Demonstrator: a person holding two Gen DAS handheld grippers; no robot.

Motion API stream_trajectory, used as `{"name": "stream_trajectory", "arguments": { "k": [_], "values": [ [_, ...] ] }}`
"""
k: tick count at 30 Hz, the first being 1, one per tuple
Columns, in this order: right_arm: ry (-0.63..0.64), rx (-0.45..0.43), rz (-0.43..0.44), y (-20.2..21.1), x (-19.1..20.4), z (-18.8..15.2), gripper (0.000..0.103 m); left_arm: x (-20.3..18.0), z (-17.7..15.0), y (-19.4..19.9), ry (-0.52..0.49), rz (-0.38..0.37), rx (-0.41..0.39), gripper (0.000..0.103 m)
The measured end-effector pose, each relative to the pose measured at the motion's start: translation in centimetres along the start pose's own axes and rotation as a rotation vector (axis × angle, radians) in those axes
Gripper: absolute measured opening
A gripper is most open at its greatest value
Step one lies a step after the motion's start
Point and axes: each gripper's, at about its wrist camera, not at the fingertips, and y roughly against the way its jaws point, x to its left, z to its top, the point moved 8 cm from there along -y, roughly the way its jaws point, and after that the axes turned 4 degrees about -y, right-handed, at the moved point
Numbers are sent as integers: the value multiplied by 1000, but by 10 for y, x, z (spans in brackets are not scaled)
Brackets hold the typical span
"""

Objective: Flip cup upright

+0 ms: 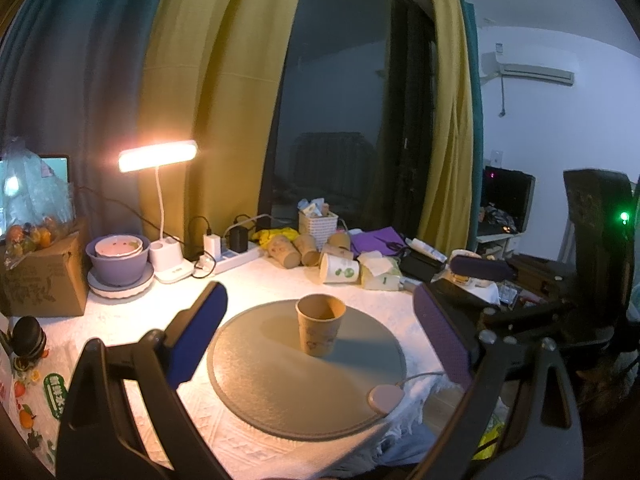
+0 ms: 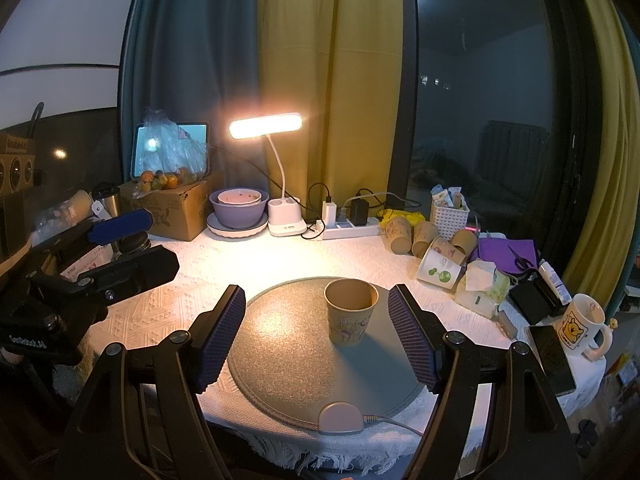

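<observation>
A brown paper cup (image 1: 320, 325) stands upright, mouth up, on a round grey mat (image 1: 280, 384). It also shows in the right wrist view (image 2: 351, 311) on the same mat (image 2: 288, 364). My left gripper (image 1: 320, 332) is open and empty, its blue-padded fingers (image 1: 200, 332) wide apart on either side of the cup, short of it. My right gripper (image 2: 318, 330) is open and empty, the cup standing between and just beyond its fingers (image 2: 412, 340). The left gripper also shows at the left of the right wrist view (image 2: 120, 240).
A lit desk lamp (image 2: 266, 125), a purple bowl (image 2: 238, 208), a power strip (image 2: 348, 228) and a cardboard box (image 2: 176, 208) line the back. Several tipped paper cups (image 2: 424, 236), a white basket (image 2: 448, 214), tissues (image 2: 484, 284), a phone (image 2: 552, 356) and a mug (image 2: 582, 326) crowd the right.
</observation>
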Motion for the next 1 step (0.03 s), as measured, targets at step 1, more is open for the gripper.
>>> {"name": "stream_trajectory", "arguments": {
  "k": [1],
  "values": [
    [1, 0, 0, 0, -1, 0, 77, -1, 0, 0, -11, -5, 0, 95]
  ]
}}
